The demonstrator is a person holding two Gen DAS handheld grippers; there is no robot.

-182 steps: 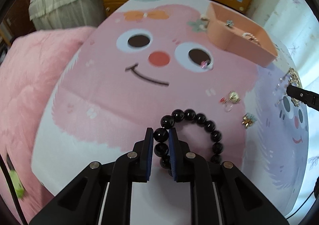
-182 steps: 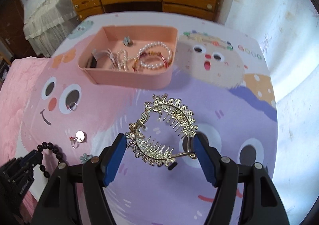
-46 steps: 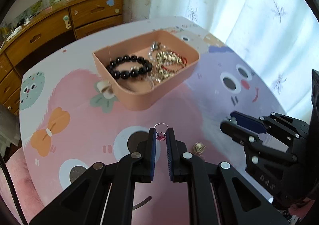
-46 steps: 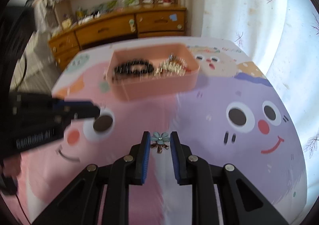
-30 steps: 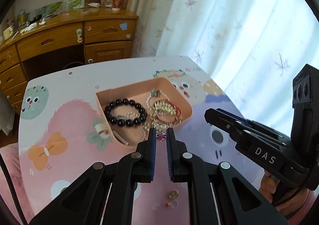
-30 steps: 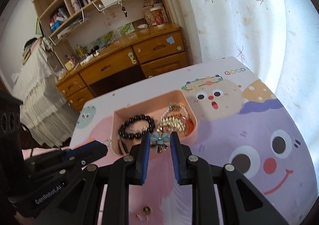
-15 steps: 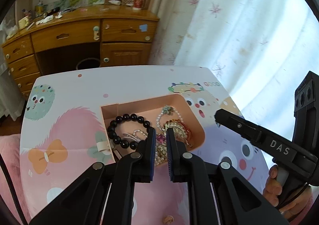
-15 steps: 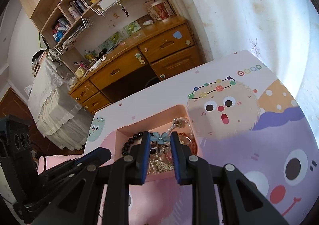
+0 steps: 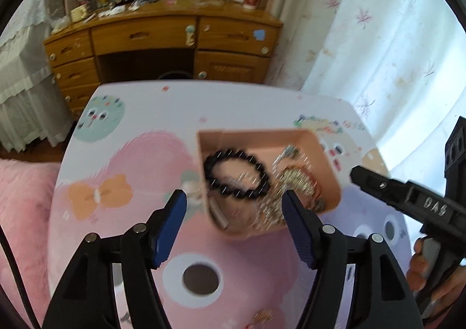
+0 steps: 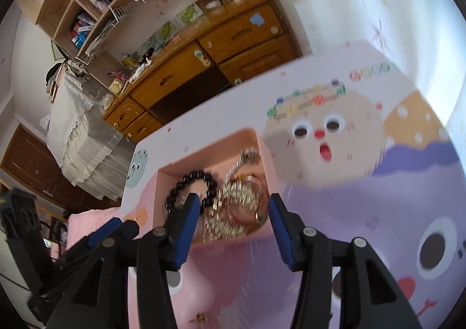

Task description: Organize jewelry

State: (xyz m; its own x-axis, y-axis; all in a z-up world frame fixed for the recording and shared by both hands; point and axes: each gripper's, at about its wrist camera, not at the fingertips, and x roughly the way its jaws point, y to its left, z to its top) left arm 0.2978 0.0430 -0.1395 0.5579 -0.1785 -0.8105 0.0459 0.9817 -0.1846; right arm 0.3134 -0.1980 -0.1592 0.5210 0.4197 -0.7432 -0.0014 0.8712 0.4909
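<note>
Tray point(image 9: 326, 154) sat on table point(image 9: 139, 125); bead bracelet point(image 9: 236, 173) lay inside, left of jewelry heap point(image 9: 294, 183); desk point(image 9: 163, 37) stood behind.

From my remote station, motion blur smears the tray point(image 9: 259, 136) contents in both views. I can resolve the black bead bracelet point(image 9: 236, 173), but the gold and silver pile point(image 9: 294, 183) beside it stays an unreadable tangle; I cannot locate individual small pieces in it. In the right wrist view, one blue finger point(image 10: 189, 212) covers part of the bracelet point(image 10: 193, 180). The small gold item point(image 9: 263, 316) on the surface point(image 9: 139, 125) is too blurred to identify. The hand point(image 9: 431, 273) is cut off by the frame edge.
</note>
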